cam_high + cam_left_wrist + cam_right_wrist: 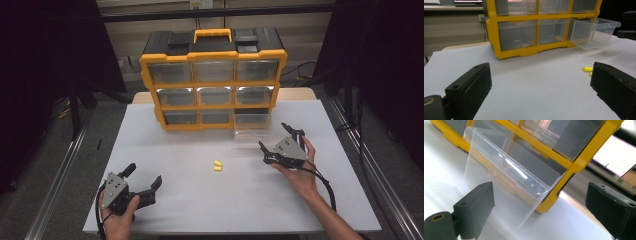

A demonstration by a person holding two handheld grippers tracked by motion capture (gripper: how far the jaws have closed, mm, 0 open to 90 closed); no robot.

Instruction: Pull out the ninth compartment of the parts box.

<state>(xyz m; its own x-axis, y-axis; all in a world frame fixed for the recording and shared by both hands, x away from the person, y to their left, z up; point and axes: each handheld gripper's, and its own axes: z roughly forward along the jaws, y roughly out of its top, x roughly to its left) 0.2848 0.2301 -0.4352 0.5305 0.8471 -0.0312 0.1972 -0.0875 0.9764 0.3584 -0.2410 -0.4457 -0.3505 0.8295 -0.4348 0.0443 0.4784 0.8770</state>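
Before the right claw [276, 137], a clear plastic drawer [506, 177] juts out.

Left tool [145, 178]: black body, two broad black jaws with flat rectangular pads, a small round hole near each pad's corner; brass-coloured pivot bushing at the jaw base. Grey three-cornered plate on top, dotted with small screws. Right tool [274, 136]: same build, same grey plate. Black cable trails from each. Forearms bare, no sleeves.
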